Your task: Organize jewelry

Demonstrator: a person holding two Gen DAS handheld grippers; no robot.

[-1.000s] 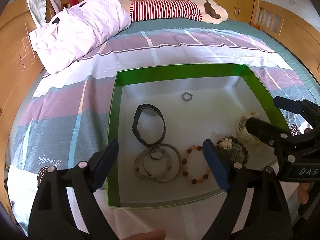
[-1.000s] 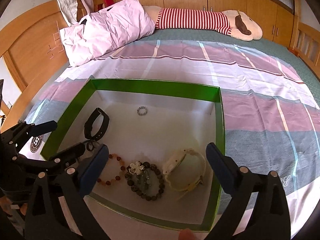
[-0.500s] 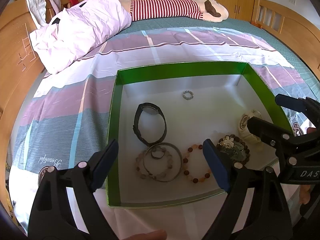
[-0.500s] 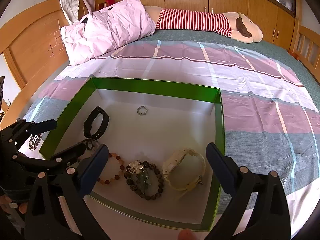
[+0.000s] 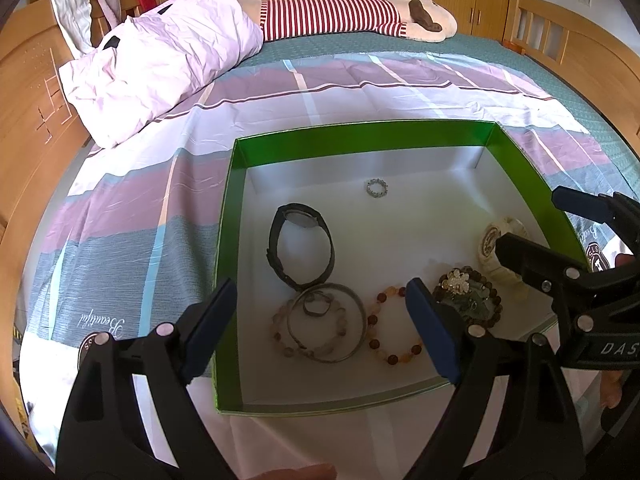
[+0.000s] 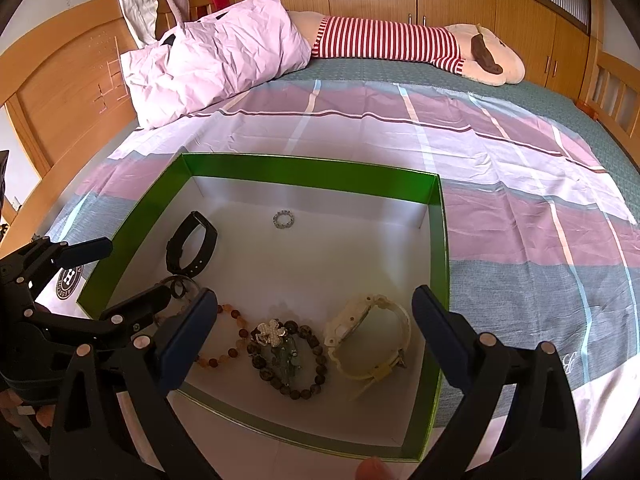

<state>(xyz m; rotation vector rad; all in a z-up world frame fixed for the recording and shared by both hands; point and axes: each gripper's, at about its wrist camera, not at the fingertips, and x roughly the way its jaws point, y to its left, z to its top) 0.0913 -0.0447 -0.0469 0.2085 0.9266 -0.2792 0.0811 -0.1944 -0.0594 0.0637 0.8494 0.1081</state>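
Observation:
A green-rimmed box (image 5: 360,136) with a white floor lies on the bed; it also shows in the right wrist view (image 6: 308,170). Inside lie a black watch (image 5: 300,244), a small silver ring (image 5: 377,188), a metal bangle (image 5: 326,326) over a pale bead bracelet, an orange bead bracelet (image 5: 394,326), a dark bead bracelet with a flower charm (image 6: 288,352) and a cream watch (image 6: 370,336). My left gripper (image 5: 320,320) is open and empty above the box's near left part. My right gripper (image 6: 314,332) is open and empty above the near right part.
The box sits on a striped purple, grey and white sheet (image 6: 500,168). A pink pillow (image 5: 160,60) and a striped plush toy (image 5: 340,16) lie at the far end. Wooden bed frames (image 5: 28,120) stand left and right.
Both grippers have drifted slightly; the box and jewelry sit a little higher in the left wrist view. Nothing was grasped or moved.

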